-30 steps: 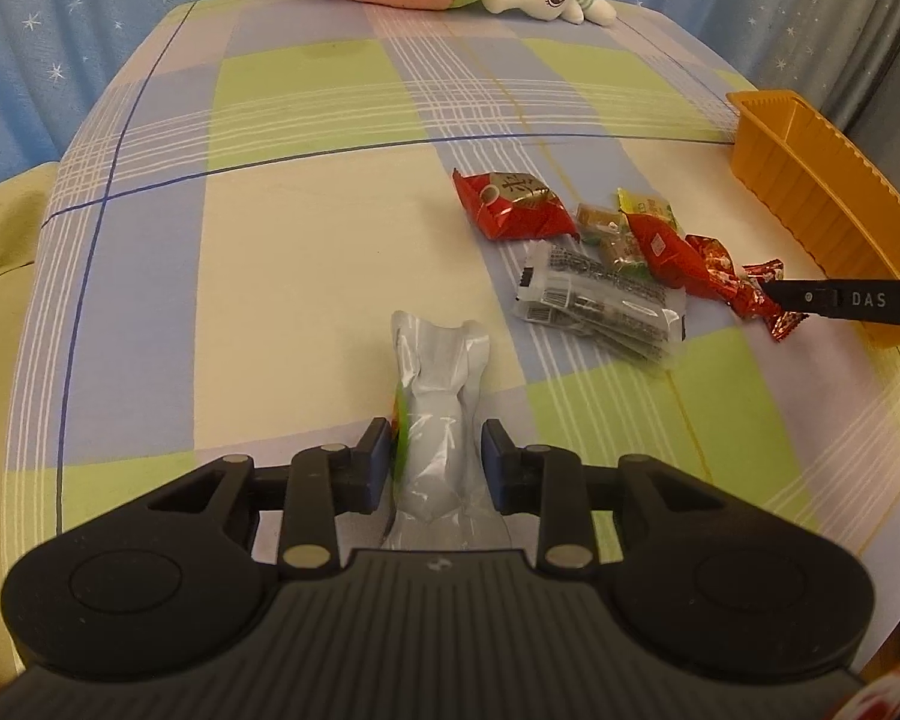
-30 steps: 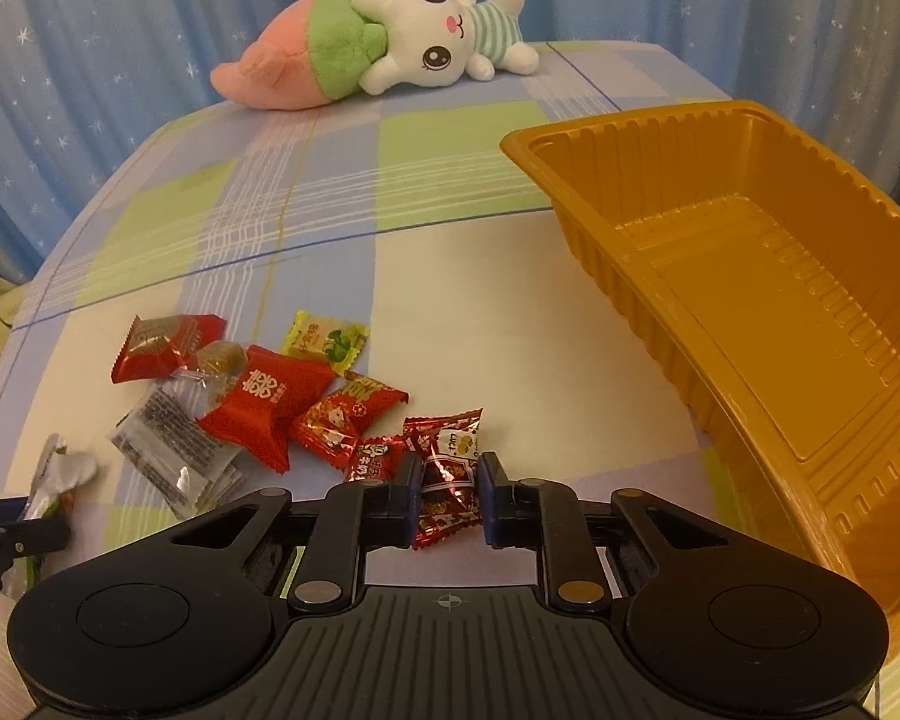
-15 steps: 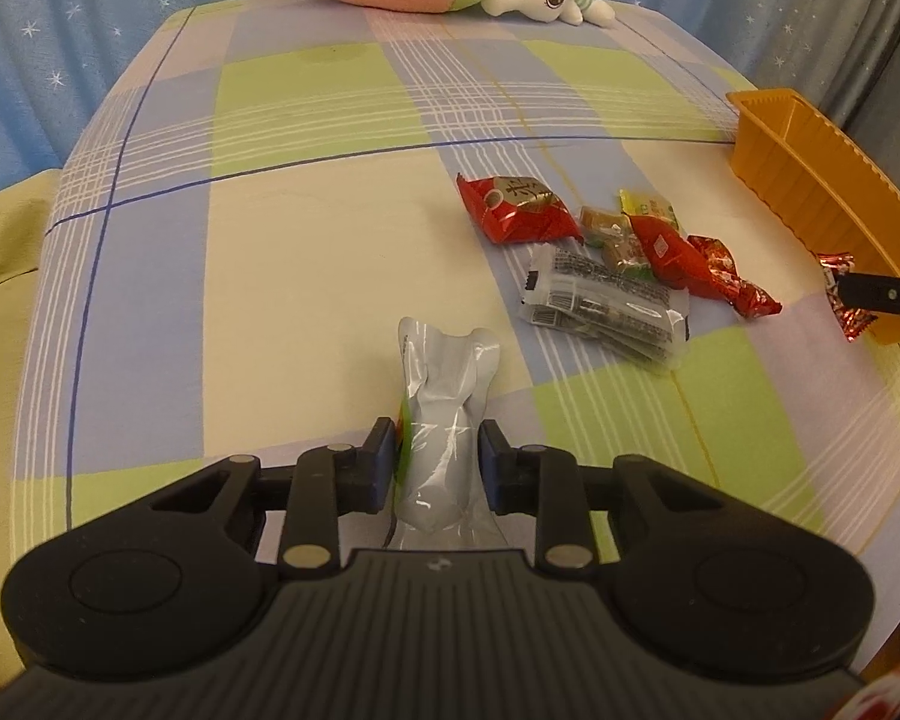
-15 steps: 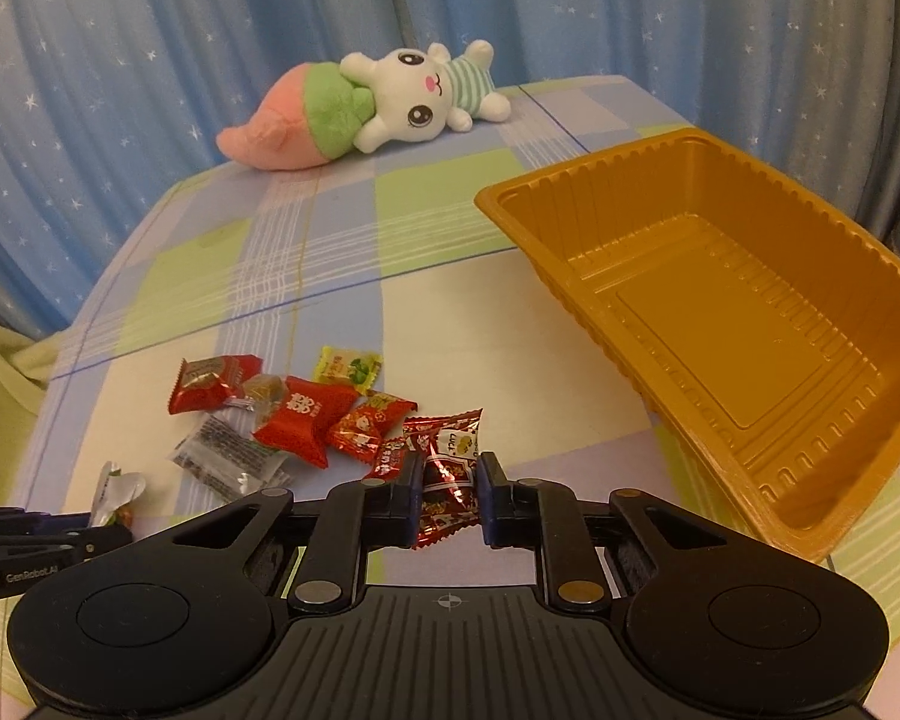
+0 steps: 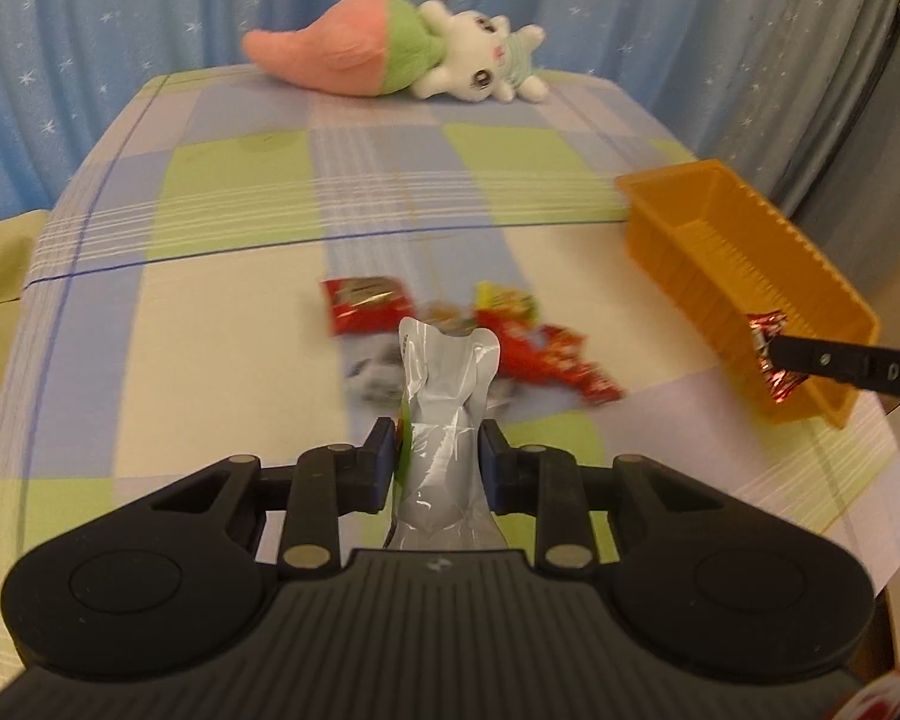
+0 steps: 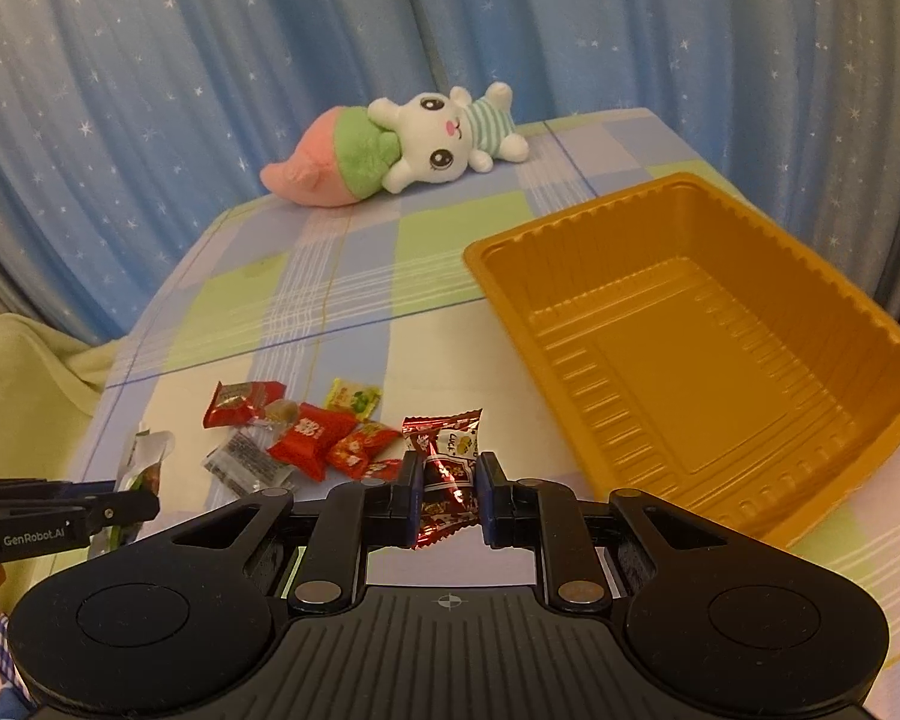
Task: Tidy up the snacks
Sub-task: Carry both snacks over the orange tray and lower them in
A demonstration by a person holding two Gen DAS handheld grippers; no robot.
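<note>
The left gripper point(image 5: 438, 456) is clenching a silver packet point(image 5: 447, 396), long axis pointing away. The right gripper point(image 6: 448, 495) is pinching a red candy point(image 6: 444, 468) lengthwise beside the orange tray point(image 6: 750, 228).

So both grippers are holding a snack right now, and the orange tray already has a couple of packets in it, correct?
Not quite. Both grippers do hold a snack: the left gripper a silver pouch, the right gripper a red candy packet. But the orange tray holds nothing yet, as the right wrist view shows.
</note>
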